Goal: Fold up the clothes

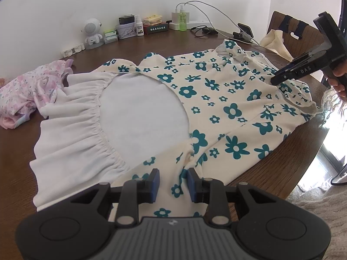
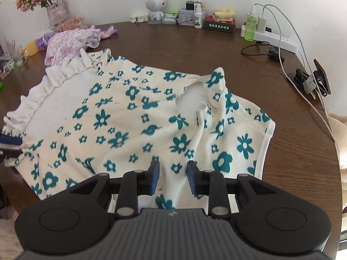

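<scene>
Nearest: left gripper point(image 1: 173, 183) fingers spread over one floral dress point(image 1: 216, 108) hem, no pinch | right gripper point(image 2: 172, 176) fingers spread likewise over its cloth | dress flat on one brown worktop point(image 2: 216, 49) | beyond dress: one pink garment point(image 2: 71, 41), one robot figurine point(image 2: 155, 6), one green bottle point(image 2: 249, 27).

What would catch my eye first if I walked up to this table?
Most striking is the cream dress with teal flowers, spread flat across the middle of the dark wooden table, its white frilled collar at one end. Two black grippers are over it, the left gripper and the right gripper, each open with cloth between its blue pads. A crumpled pink garment lies beyond, near the wall.
</scene>
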